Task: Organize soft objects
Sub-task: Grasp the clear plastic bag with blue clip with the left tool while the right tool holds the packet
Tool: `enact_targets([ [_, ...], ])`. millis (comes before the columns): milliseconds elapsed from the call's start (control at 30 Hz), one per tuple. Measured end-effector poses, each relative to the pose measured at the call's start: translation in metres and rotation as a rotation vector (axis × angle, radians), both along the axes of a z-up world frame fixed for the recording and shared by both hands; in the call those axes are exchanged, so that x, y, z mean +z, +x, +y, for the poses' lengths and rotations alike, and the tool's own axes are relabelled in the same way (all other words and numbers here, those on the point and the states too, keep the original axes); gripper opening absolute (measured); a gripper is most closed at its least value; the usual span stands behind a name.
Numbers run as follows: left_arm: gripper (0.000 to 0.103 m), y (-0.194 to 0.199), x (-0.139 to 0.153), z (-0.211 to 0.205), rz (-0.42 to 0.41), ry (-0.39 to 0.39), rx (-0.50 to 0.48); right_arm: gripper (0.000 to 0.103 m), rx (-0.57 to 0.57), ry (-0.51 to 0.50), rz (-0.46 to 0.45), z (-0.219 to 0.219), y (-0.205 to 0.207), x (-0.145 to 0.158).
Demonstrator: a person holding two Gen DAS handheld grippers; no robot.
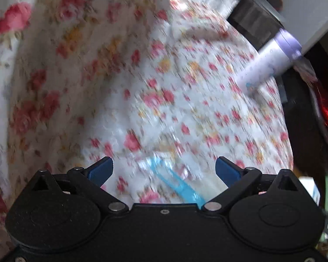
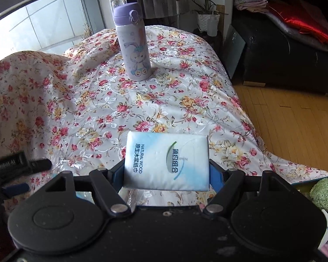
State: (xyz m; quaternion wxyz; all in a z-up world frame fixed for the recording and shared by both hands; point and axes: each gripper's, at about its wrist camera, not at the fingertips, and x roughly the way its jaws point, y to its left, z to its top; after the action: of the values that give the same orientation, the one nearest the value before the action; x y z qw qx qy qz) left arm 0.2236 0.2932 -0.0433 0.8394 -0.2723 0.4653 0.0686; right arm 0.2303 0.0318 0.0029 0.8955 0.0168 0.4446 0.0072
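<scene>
My right gripper is shut on a white and blue tissue pack and holds it just above the floral cloth. My left gripper is open and empty, low over the same floral cloth; its view is blurred. A blue streak of plastic lies on the cloth between its fingers. The left gripper also shows at the left edge of the right wrist view.
A lavender cartoon bottle stands upright on the cloth at the back; it also shows in the left wrist view. A green fuzzy object sits at the right edge. Wooden floor and a black sofa lie to the right.
</scene>
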Motion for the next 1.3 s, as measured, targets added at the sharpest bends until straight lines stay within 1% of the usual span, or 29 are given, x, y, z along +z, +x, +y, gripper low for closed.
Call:
enact_targets([
  [133,0.098,0.005,-0.011,-0.021,0.055,-0.05,-0.138,0.074,-0.005,0.016,0.002,-0.005,-0.003,-0.002],
  [200,0.098,0.01,-0.016,-0.035,0.077,-0.044,-0.189,0.074,-0.007,0.016,0.003,-0.007,-0.003,-0.003],
  [267,0.098,0.015,-0.019,-0.043,0.088,-0.042,-0.22,0.074,-0.008,0.009,0.002,-0.01,-0.003,-0.006],
  [367,0.099,0.024,-0.022,-0.052,0.092,-0.076,-0.281,0.074,-0.015,0.01,0.008,-0.012,0.0,-0.011],
  [533,0.099,0.04,-0.025,-0.065,0.101,-0.114,-0.322,0.074,-0.028,0.026,0.009,-0.016,0.004,-0.018],
  [567,0.099,0.042,-0.025,-0.067,0.107,-0.111,-0.333,0.074,-0.028,0.025,0.006,-0.016,0.004,-0.018],
  [733,0.099,0.051,-0.026,-0.085,0.147,-0.015,-0.371,0.074,-0.035,0.0,-0.018,-0.019,0.003,-0.019],
  [833,0.099,0.051,-0.025,-0.095,0.161,0.021,-0.41,0.074,-0.042,-0.008,-0.032,-0.023,0.0,-0.017],
  [900,0.099,0.051,-0.023,-0.101,0.169,0.047,-0.415,0.074,-0.053,-0.005,-0.04,-0.027,-0.001,-0.015],
  [933,0.099,0.052,-0.023,-0.103,0.173,0.047,-0.414,0.074,-0.06,-0.001,-0.044,-0.03,-0.002,-0.013],
  [1033,0.099,0.061,-0.02,-0.106,0.187,0.01,-0.382,0.074,-0.079,0.01,-0.058,-0.036,-0.005,-0.009],
  [1100,0.099,0.068,-0.019,-0.111,0.205,0.002,-0.37,0.074,-0.085,0.012,-0.062,-0.04,-0.007,-0.006],
  [1167,0.099,0.074,-0.021,-0.121,0.235,0.032,-0.381,0.074,-0.086,0.011,-0.064,-0.044,-0.009,-0.004],
  [1300,0.099,0.078,-0.028,-0.146,0.29,0.137,-0.433,0.074,-0.086,0.003,-0.072,-0.049,-0.015,-0.002],
])
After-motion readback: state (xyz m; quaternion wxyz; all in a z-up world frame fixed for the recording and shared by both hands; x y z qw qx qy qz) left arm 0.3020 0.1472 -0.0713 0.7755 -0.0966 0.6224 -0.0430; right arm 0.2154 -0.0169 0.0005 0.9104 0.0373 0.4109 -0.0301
